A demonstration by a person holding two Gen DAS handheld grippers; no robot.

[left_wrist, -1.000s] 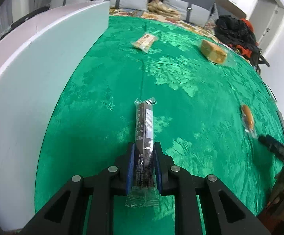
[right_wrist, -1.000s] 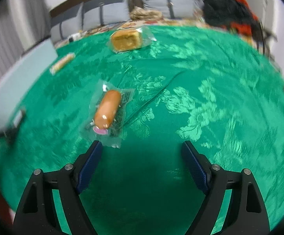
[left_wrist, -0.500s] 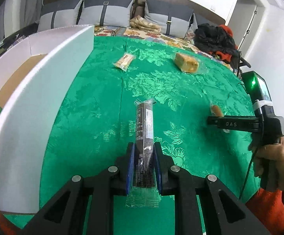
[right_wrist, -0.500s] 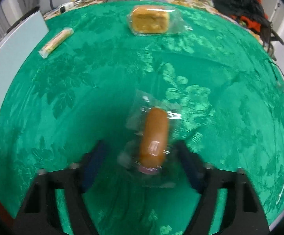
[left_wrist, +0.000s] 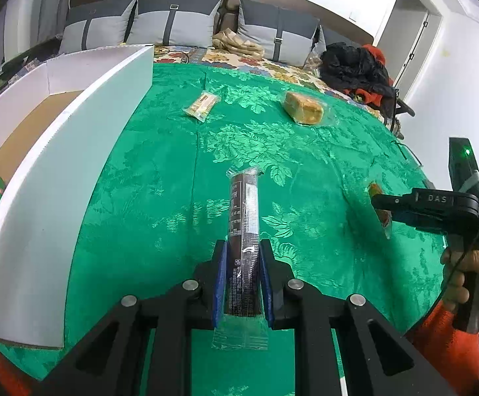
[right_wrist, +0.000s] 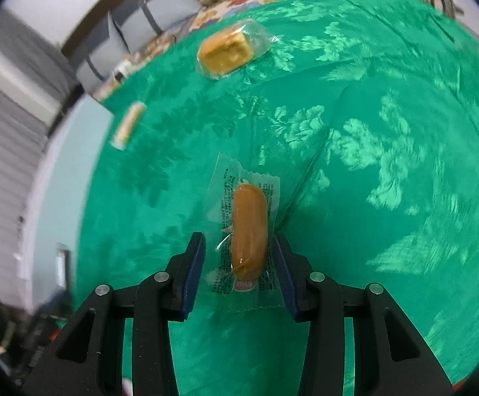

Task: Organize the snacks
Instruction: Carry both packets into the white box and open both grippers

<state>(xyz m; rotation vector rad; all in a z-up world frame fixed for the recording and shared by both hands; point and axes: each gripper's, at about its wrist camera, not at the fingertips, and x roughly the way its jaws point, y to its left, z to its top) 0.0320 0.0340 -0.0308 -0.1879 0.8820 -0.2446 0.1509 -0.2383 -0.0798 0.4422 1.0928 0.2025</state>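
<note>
Your left gripper [left_wrist: 242, 274] is clamped on a long dark bar [left_wrist: 243, 217] in clear crinkly film, held above the glossy green leaf-patterned cloth [left_wrist: 160, 198]. Your right gripper [right_wrist: 239, 264] is closing around a smooth tan sausage [right_wrist: 249, 231] in a transparent wrapper; its right pad sits against the sausage, the left one short of it. A wrapped yellow cake [left_wrist: 303, 108] and a pale wafer pack [left_wrist: 202, 105] lie farther off. A white corrugated box [left_wrist: 74, 151] stands along the cloth's left.
</note>
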